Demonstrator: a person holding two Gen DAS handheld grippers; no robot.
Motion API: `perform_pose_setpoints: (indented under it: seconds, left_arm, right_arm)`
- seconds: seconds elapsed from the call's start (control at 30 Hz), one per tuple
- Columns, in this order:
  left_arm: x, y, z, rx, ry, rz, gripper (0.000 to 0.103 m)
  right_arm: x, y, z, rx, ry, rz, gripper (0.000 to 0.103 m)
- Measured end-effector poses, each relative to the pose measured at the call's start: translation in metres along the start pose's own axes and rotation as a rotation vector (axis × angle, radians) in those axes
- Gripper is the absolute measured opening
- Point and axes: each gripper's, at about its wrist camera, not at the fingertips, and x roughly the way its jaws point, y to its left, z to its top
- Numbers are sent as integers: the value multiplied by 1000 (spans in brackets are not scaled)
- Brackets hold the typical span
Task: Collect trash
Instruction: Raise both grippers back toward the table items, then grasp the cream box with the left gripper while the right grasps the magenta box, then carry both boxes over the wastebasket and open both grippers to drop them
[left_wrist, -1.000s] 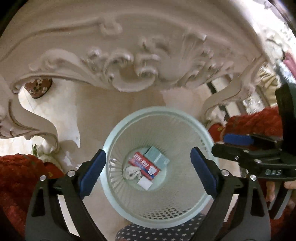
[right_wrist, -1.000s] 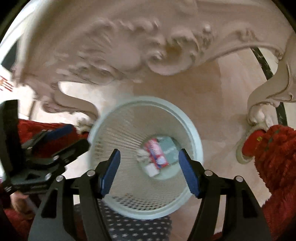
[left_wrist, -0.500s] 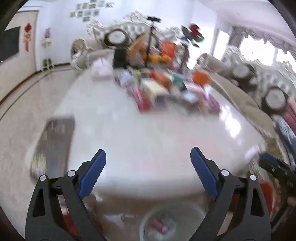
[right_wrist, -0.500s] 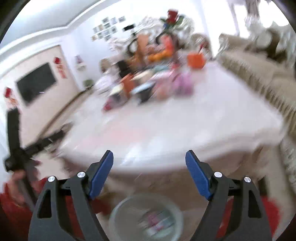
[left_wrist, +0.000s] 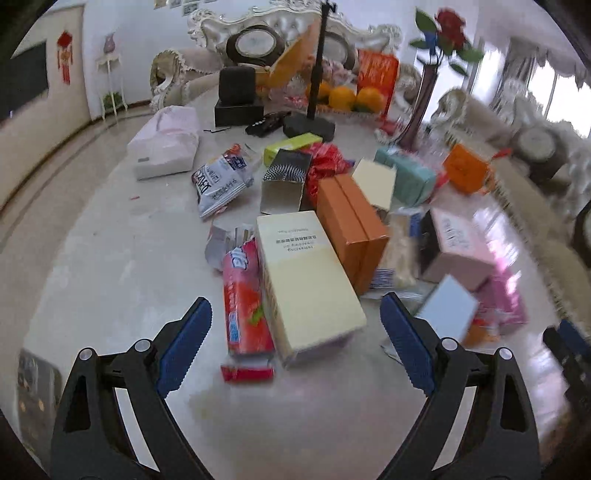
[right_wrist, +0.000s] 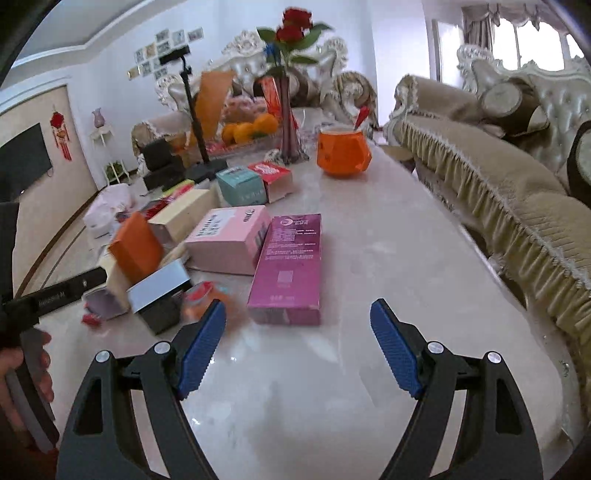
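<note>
Trash boxes (left_wrist: 306, 280) and wrappers (left_wrist: 245, 299) lie scattered on the bench (left_wrist: 110, 266), both empty: left gripper (left_wrist: 295, 347) released over the cream box, right gripper (right_wrist: 297, 347) just widened, facing the purple box (right_wrist: 290, 266), likely for next pickups.

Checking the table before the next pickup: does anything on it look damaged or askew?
Yes. The red snack wrapper beside the cream box is torn open, and a torn-off red strip lies separately on the table.
</note>
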Motion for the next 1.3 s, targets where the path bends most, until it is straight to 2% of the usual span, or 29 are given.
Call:
perform_pose_setpoints:
  seconds: [0.17, 0.33, 0.47, 0.57, 0.67, 0.7, 0.73, 0.8, 0.97, 1.1, 1.3]
  left_arm:
    - [13, -11, 1, 67, 1, 67, 90]
    - [28, -16, 6, 90, 21, 126, 90]
    - [40, -15, 10, 95, 47, 102, 90]
    - [43, -20, 11, 158, 29, 81, 87]
    - [44, -19, 13, 183, 20, 97, 71]
    - [43, -15, 14, 179, 14, 89, 64]
    - [42, -12, 16, 171, 11, 73, 62]
    - [37, -7, 19, 150, 13, 14, 50]
    - [33, 0, 14, 127, 14, -17, 50]
    - [18, 13, 4, 67, 7, -75, 50]
    - [-19, 24, -10, 54, -79, -104, 50]
  right_arm:
    - [28, 9, 12, -33, 29, -11, 76]
    - [61, 8, 22, -21, 110, -40, 76]
    - [73, 7, 29, -32, 158, -97, 76]
    - [85, 4, 30, -42, 195, -118, 76]
    - [91, 1, 29, -60, 213, -106, 74]
    - [90, 1, 27, -71, 212, -109, 66]
    - [89, 0, 27, -70, 206, -113, 59]
    - [83, -5, 24, -49, 195, -99, 56]
    - [64, -13, 11, -20, 186, -39, 56]
    - [49, -17, 1, -6, 190, 12, 56]
    - [34, -31, 1, 92, 155, 76, 56]
